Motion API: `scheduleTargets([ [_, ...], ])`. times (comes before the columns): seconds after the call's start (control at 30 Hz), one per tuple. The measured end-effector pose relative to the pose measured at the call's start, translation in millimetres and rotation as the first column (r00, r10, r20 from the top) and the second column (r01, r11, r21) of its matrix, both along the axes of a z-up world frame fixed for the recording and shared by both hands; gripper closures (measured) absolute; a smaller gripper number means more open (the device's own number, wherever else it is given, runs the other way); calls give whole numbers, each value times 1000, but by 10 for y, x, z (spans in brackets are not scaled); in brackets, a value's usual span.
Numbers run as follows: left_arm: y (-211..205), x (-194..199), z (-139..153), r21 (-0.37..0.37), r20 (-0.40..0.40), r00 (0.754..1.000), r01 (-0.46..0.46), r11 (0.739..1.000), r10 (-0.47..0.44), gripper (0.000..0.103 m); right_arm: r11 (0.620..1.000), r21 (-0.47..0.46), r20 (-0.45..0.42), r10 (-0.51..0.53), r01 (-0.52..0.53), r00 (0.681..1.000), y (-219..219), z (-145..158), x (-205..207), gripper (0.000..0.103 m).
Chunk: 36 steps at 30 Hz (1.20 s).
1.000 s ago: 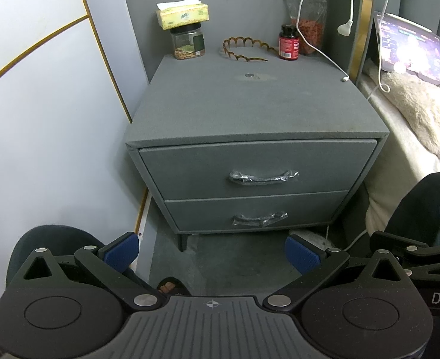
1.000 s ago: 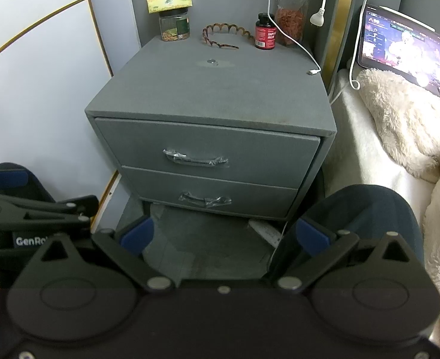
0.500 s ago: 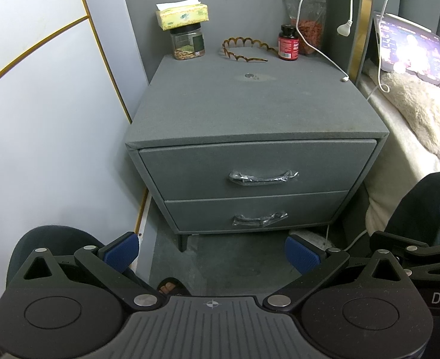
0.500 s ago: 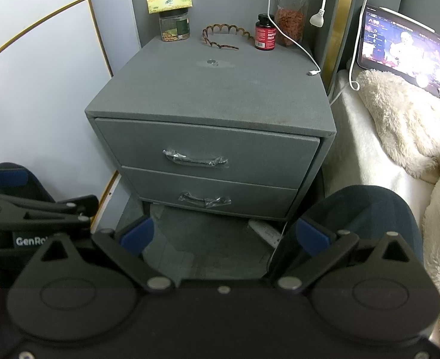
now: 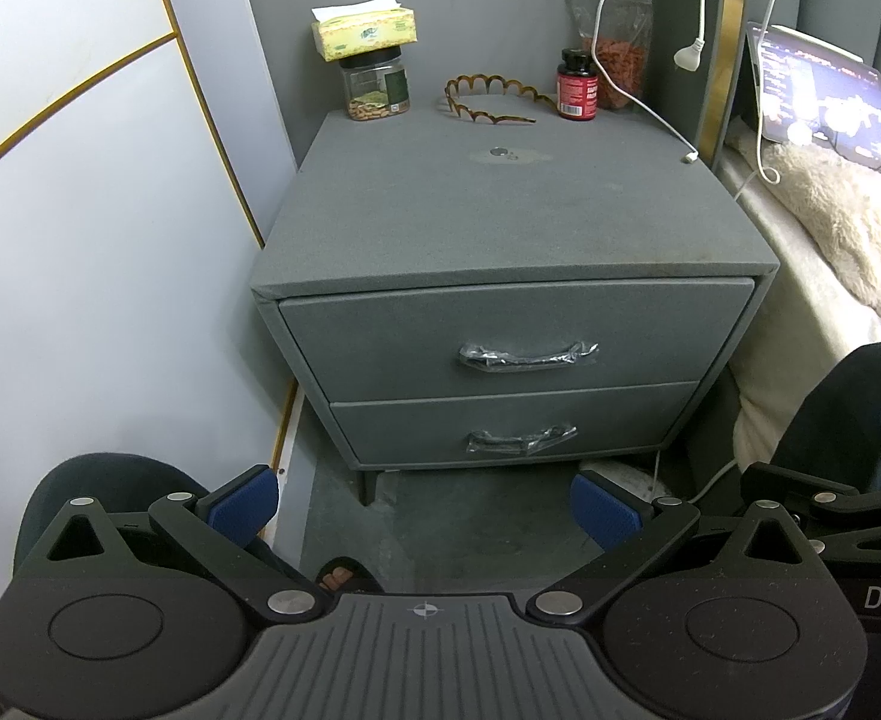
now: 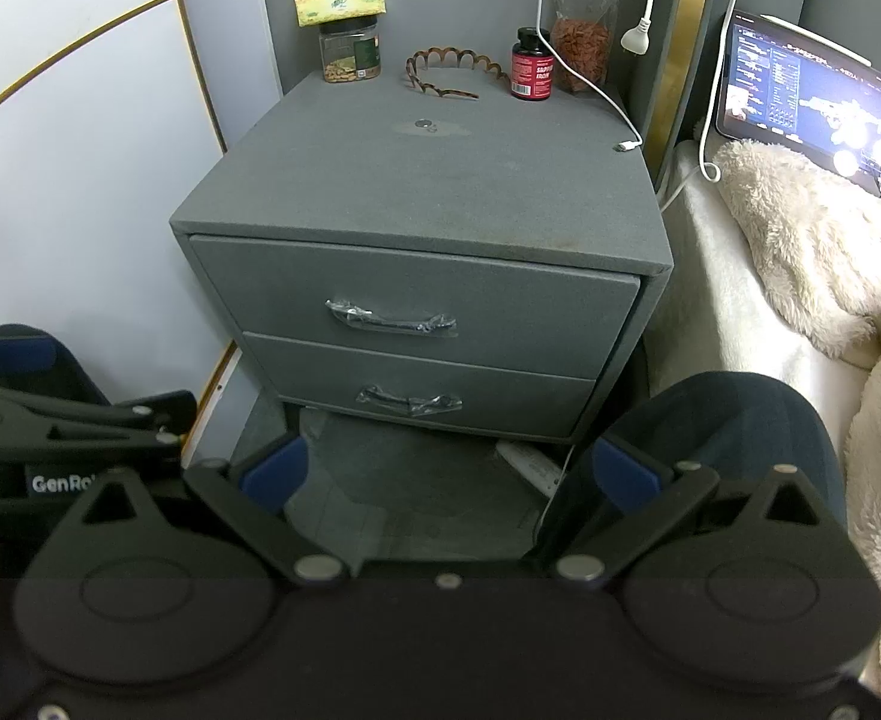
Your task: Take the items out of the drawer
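You are looking at a yellow tissue box [image 5: 363, 31] sitting on a clear nut jar [image 5: 375, 87], a scalloped brown headband [image 5: 488, 105] lying beside a red-labelled pill bottle [image 5: 577, 84].

Place: a home bedroom.
Showing it: a grey bedside cabinet [image 5: 518, 240] is standing against a bed [image 6: 734, 312], where a fleecy blanket [image 6: 812, 240] and a lit tablet [image 6: 806, 96] are lying.
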State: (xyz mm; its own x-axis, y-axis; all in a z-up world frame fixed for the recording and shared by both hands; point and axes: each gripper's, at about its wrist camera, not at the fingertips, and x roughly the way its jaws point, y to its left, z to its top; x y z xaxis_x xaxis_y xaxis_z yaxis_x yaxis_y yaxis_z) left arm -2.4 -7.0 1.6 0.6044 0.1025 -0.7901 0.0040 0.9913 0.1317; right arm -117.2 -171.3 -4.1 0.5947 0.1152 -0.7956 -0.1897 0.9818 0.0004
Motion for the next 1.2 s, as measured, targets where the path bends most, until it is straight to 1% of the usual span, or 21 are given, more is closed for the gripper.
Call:
scheduleTargets([
  [0.03,-1,-1,0,0,0,1000,0,1000,0,0,1000,0,0,0,0,1000,-8,2,14,0],
  [0.1,-4,-3,1,0,0,1000,0,1000,0,0,1000,-3,5,3,-3,1000,97,-25,-165,0],
  [0.13,-7,-5,0,1,0,1000,0,1000,0,0,1000,-3,5,3,-3,1000,110,-29,-187,0],
  [1.2,48,-25,-8,-5,2,1000,0,1000,0,0,1000,-4,10,5,-5,1000,102,-22,-175,0],
])
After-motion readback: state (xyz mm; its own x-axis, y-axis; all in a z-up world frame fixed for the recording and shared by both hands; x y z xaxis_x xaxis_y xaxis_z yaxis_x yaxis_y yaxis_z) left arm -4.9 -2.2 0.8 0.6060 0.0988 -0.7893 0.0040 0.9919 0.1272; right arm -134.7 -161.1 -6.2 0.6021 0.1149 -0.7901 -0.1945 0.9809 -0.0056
